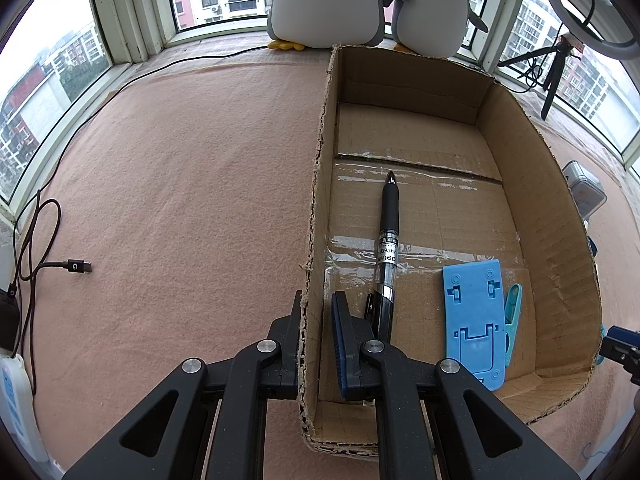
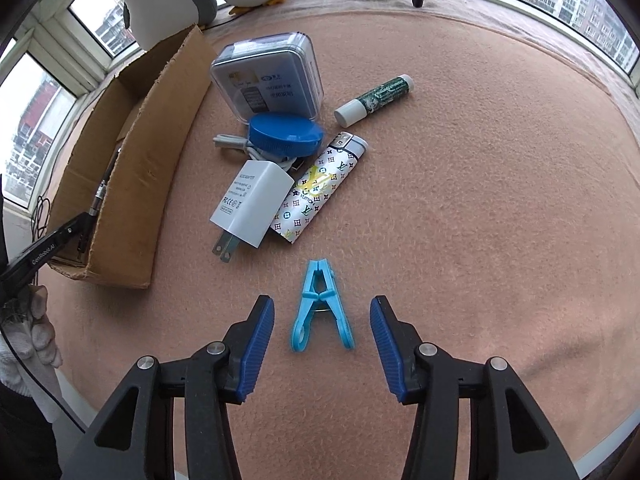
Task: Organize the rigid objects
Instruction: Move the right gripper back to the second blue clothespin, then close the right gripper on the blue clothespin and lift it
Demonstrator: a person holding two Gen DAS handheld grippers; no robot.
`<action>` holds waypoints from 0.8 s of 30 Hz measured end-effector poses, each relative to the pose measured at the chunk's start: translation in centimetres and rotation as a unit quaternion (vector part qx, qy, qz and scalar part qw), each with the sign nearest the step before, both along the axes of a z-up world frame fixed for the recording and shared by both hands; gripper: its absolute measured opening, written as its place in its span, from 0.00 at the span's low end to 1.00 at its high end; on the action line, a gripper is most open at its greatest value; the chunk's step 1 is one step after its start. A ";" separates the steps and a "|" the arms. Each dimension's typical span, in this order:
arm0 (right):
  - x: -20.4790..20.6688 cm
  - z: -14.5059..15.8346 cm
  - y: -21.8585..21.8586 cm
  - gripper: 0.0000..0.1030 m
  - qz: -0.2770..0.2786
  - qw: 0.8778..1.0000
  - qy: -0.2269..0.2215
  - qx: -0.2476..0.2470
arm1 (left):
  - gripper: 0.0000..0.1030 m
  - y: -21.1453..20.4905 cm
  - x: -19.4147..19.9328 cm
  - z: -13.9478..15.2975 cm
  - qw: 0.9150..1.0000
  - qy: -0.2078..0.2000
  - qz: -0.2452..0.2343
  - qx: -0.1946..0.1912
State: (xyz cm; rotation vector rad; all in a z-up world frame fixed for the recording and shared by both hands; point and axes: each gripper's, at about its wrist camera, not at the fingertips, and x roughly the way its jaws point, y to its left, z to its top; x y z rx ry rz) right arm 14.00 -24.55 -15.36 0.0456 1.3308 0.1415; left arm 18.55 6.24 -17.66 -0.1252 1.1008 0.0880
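Observation:
My left gripper (image 1: pixel 318 308) is shut on the left wall of the cardboard box (image 1: pixel 320 168), one finger outside, one inside. In the box lie a black pen (image 1: pixel 387 240), a blue plastic stand (image 1: pixel 474 316) and a blue clothespin (image 1: pixel 512 320). My right gripper (image 2: pixel 322 316) is open on the pink cloth, its fingers on either side of another blue clothespin (image 2: pixel 320 306), not touching it. Beyond it lie a white charger (image 2: pixel 252 204), a patterned lighter (image 2: pixel 320 188), a blue round lid (image 2: pixel 286 136), a clear plastic case (image 2: pixel 268 76) and a lip balm tube (image 2: pixel 374 100).
The box (image 2: pixel 120 168) stands left of the pile in the right wrist view. Two penguin plush toys (image 1: pixel 328 0) sit at the window. A USB cable (image 1: pixel 76 267) and a power strip (image 1: pixel 16 396) lie at the left. A tripod (image 1: pixel 556 76) stands at the back right.

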 end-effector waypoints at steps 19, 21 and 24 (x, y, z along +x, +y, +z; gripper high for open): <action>0.0 -0.8 1.0 0.27 0.001 1.000 0.007 -0.024 | 0.11 0.0 0.0 0.1 1.000 -0.002 0.000 -0.001; -0.2 -0.6 0.8 0.27 -0.001 1.000 0.006 -0.020 | 0.11 0.0 0.0 0.1 1.000 -0.002 0.000 -0.001; -0.5 0.5 0.5 0.27 -0.006 1.000 -0.002 -0.012 | 0.11 0.0 0.0 0.1 1.000 -0.002 0.000 -0.001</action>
